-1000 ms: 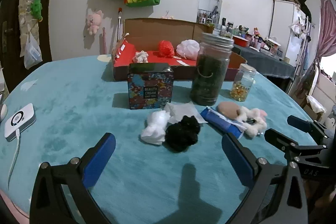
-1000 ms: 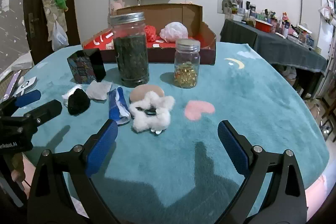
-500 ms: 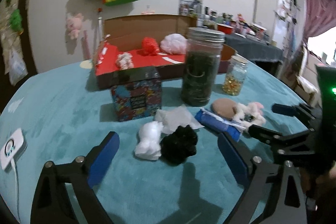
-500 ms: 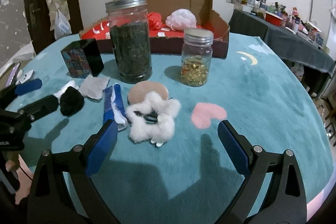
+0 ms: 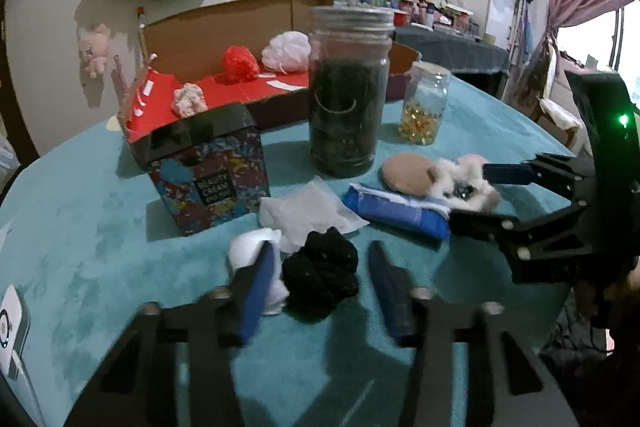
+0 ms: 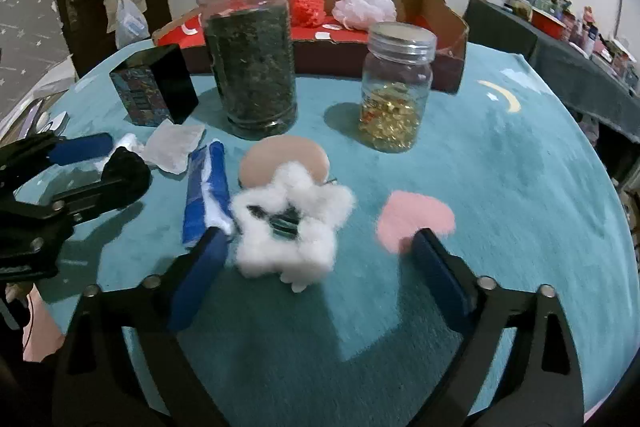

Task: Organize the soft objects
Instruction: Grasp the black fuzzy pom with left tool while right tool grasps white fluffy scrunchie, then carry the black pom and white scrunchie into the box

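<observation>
Black pompom [image 5: 320,277] between the narrowing, not yet clamped left claw [image 5: 320,263]; white fluffy scrunchie [image 6: 290,223] inside the parted right claw [image 6: 316,251].

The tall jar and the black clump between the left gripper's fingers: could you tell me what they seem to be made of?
Tall jar: clear glass or plastic, see-through and glossy, with a ridged silvery metal-looking lid. Black clump: probably yarn or fluffy fabric, matte and nubbly.

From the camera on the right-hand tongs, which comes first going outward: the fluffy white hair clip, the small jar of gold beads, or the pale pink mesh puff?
1. Fluffy white hair clip: between the right tongs, nearer the left finger.
2. Small glass jar of gold beads: mid-table, right of centre.
3. Pale pink mesh puff: far back, inside the cardboard box.
</observation>
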Demonstrator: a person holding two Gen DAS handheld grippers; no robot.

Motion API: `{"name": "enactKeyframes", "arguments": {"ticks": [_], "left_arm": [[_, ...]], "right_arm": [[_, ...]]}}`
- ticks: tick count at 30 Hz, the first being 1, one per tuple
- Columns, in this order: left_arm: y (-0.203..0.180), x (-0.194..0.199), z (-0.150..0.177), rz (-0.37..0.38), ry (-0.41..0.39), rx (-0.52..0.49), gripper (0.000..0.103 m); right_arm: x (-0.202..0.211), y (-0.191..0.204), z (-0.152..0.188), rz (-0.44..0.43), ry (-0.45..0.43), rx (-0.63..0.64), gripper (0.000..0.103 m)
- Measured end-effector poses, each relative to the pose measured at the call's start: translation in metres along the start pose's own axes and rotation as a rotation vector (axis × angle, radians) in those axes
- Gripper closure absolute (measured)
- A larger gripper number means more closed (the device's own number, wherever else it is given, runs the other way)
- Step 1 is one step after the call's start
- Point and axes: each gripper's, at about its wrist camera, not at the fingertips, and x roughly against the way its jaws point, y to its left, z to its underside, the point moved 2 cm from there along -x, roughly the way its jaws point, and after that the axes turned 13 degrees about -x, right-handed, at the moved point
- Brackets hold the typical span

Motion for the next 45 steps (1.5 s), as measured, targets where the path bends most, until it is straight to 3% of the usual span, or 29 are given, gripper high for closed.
{"name": "enactKeyframes", "arguments": {"ticks": [2, 4, 22, 33, 45], "left_arm": [[0.000, -0.002, 0.001, 0.009, 0.009, -0.003, 0.075], [0.000, 0.001, 0.000, 0.010, 0.002, -0.001, 0.077], [0.003, 0.007, -0.027, 0.061, -0.058, 0.026, 0.077], [0.002, 0.007, -0.036, 0.105, -0.078, 0.039, 0.077], [0.008, 0.010, -0.040, 0.090, -0.079, 0.053, 0.077]], "right_arm": [[-0.002, 0.001, -0.001, -0.013, 0.005, 0.006, 0.032], [-0.001, 0.002, -0.002, -0.029, -0.003, 0.016, 0.067], [0.024, 0.012, -0.021, -0.148, -0.032, 0.002, 0.068], [0.023, 0.018, -0.026, -0.174, -0.029, 0.012, 0.068], [0.023, 0.020, -0.027, -0.184, -0.027, 0.022, 0.068]]}}
